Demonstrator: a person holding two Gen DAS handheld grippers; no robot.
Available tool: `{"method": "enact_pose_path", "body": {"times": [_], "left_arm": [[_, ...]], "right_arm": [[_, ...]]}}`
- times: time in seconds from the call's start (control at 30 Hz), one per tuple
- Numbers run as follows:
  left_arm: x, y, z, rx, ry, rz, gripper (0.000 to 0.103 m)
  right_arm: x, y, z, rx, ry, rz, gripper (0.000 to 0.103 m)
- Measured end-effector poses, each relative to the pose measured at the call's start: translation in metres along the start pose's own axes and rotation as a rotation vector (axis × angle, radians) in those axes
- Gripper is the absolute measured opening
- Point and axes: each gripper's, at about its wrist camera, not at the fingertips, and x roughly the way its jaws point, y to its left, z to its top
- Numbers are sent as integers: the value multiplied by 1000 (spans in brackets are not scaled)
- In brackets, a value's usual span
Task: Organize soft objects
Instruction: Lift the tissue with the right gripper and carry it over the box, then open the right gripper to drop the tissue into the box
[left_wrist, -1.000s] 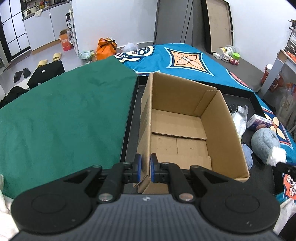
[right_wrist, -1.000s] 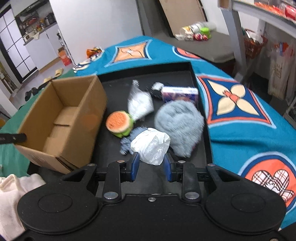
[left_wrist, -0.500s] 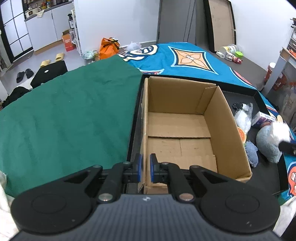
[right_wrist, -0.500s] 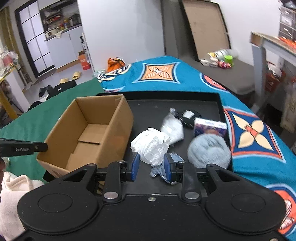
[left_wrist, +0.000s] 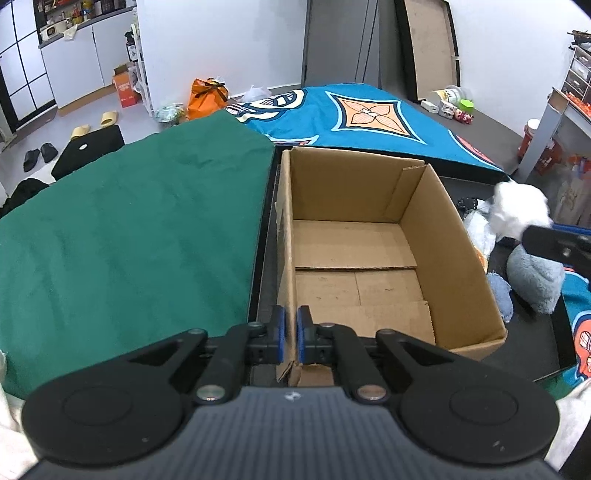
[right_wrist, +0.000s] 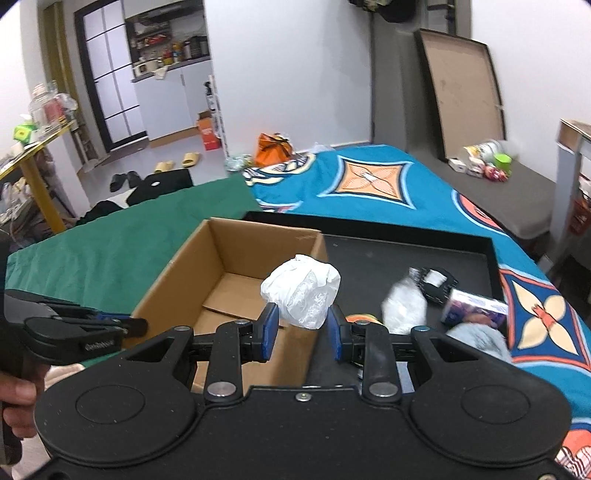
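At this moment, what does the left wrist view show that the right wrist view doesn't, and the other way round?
Only the left wrist view shows the left gripper from behind, pinching the near wall of the cardboard box, whose whole floor lies bare. Only the right wrist view shows the right gripper's pads clamping the crumpled white plastic bag, plus the purple packet in the black tray. Both show box, bag, tray, grey plush and green cloth.

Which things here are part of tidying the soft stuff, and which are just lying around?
Part of the job:
cardboard box, its wall pinched by the left gripper
white plastic bag, held in the right gripper
grey plush
black tray

Just lying about:
orange bag
yellow slippers
green cloth
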Motion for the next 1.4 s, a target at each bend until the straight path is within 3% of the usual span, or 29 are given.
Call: {"method": "enact_pose_path", "body": {"times": [0.33, 0.6, 0.67, 0.73, 0.77, 1.23, 1.33, 1.4], "left_arm": [[-2, 6, 0, -6, -9, -20, 6], [1, 7, 4, -36, 8, 9, 6], [1, 7, 4, -43, 11, 15, 6], [1, 7, 4, -46, 11, 19, 6], [1, 8, 4, -46, 11, 21, 6], [-5, -7, 13, -22, 2, 82, 10], [-7, -10, 15, -16, -2, 89, 13], [-8, -14, 16, -5, -6, 100, 23]], "right_arm": [[13, 22, 0, -29, 10, 63, 28], [27, 34, 5, -32, 15, 81, 29], [35, 37, 8, -22, 25, 83, 35], [40, 38, 10, -14, 27, 90, 55], [40, 37, 10, -8, 21, 95, 55], [16, 0, -9, 74, 25, 50, 57], [12, -11, -14, 94, 27, 36, 57], [8, -18, -17, 104, 27, 25, 57]]}}
